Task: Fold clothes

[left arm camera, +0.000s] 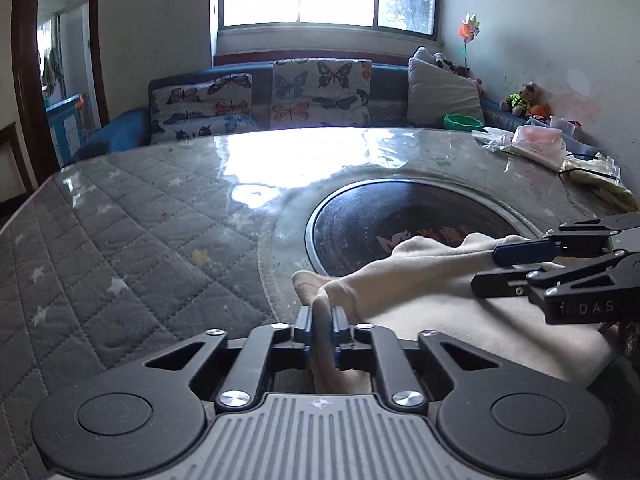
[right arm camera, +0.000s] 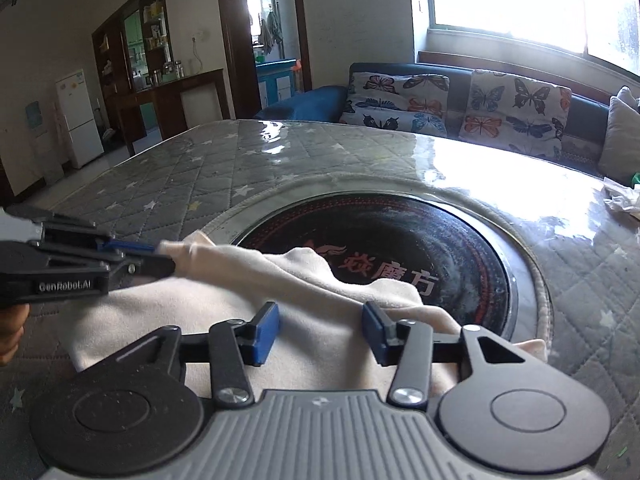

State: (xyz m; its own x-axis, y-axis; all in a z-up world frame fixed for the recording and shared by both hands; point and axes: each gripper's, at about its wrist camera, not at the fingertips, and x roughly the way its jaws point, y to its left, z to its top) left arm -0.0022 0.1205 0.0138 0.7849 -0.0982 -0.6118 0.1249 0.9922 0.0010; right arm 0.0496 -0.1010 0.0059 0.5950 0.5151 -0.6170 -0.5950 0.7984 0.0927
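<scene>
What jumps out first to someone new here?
The cream cloth lies at the table's near edge, partly over the black round hotplate at its centre. The left tool is shut on a fold of it; the right tool hangs open above it.

Matte black linkage arms on the left gripper (left arm camera: 322, 330), silver screw heads at the pivots, blue pads inside the fingers, ribbed grey housing along the bottom edge. Same build on the right gripper (right arm camera: 320, 330). "GenRobot.AI" lettering at left, "DAS" at right. Bare skin of a hand (right arm camera: 10, 334) at lower left.
</scene>
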